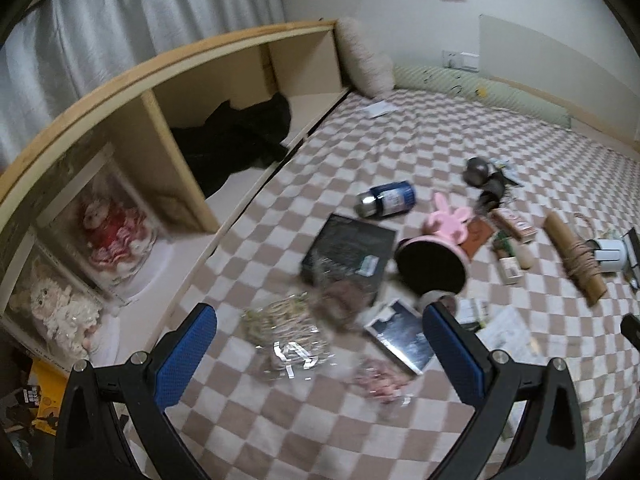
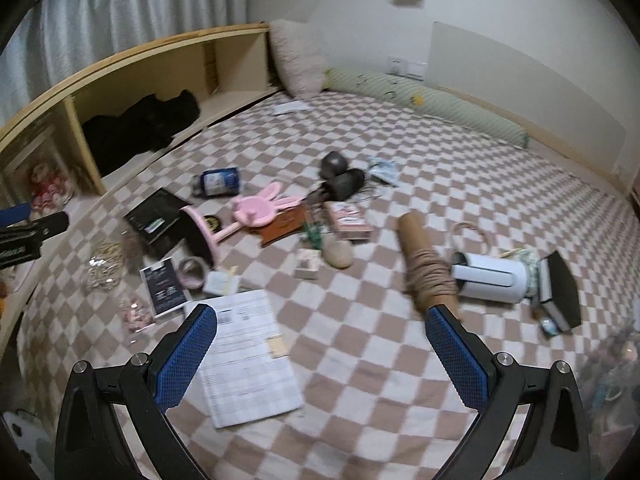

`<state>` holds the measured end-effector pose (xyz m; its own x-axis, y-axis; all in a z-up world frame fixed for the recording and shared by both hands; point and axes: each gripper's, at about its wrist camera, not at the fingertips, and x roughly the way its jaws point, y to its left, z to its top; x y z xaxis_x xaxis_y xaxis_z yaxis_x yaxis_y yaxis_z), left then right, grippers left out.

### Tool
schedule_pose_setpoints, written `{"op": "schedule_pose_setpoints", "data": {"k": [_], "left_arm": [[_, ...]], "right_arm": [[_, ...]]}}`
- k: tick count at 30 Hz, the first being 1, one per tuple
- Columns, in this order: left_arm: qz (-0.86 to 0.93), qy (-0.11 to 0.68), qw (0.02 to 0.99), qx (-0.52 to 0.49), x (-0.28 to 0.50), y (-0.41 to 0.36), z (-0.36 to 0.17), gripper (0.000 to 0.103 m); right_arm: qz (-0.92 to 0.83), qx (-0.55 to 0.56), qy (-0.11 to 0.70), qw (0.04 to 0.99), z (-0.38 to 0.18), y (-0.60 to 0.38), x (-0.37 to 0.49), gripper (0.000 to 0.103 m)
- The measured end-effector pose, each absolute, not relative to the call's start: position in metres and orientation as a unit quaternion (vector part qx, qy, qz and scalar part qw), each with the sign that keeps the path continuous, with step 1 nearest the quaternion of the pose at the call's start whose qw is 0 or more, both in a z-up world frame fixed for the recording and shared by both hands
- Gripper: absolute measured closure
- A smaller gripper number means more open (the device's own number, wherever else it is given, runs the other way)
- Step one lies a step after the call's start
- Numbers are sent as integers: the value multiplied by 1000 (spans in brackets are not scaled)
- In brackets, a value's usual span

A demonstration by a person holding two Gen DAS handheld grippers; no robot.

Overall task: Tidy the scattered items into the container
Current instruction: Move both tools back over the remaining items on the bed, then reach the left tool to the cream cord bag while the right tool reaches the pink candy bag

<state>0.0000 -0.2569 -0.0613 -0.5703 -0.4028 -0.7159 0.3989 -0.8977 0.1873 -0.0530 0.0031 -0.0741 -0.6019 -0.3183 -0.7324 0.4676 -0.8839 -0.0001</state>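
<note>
Scattered items lie on a checkered bed [image 1: 400, 152] [image 2: 460, 184]. A pink round container [image 1: 430, 268] [image 2: 200, 236] lies on its side with its dark opening showing. Near it are a black box [image 1: 348, 252] [image 2: 156, 216], a blue can [image 1: 386, 199] [image 2: 218, 181], a pink bunny mirror [image 1: 448, 220] [image 2: 260, 208], a twine roll [image 1: 576, 258] [image 2: 428, 268], a white cylinder [image 2: 492, 280] and a printed sheet [image 2: 248, 356]. My left gripper [image 1: 320, 348] is open and empty above clear plastic bags [image 1: 288, 332]. My right gripper [image 2: 320, 348] is open and empty above the sheet.
A wooden shelf [image 1: 160, 120] [image 2: 140, 80] runs along the bed's left side, holding dolls [image 1: 116, 236] and black cloth [image 1: 240, 140]. Pillows [image 1: 368, 60] [image 2: 296, 56] and a green bolster [image 2: 424, 100] lie at the far wall. The left gripper shows at the right wrist view's left edge [image 2: 28, 236].
</note>
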Motion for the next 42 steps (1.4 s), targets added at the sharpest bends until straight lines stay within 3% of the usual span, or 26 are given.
{"op": "schedule_pose_setpoints", "data": {"k": [13,23,25,28,35,42], "left_arm": [[-846,-35,259,465,-23,-304,-121,0],[-819,-56,271,502,-47,-310,-153,0],[-809,-64,279,514,-50,-314,-160,1],[-795,-64,292,527,-50,-323,-169,12],[-793,-32,293,533,-49,-335,-179,12],[-791,-38,276,544,-59,-326,-191,12]], "right_arm": [[-854,400,154,295,-92,-51,-24,0],[-823,425,140,349,-111,-75,-12,0],[-818,421,151,361,-116,-83,-6,2],[-811,412,181,373,-123,-95,3,7],[-791,413,216,396,-150,-124,18,14],[-781,420,183,424,-171,-148,23,14]]}}
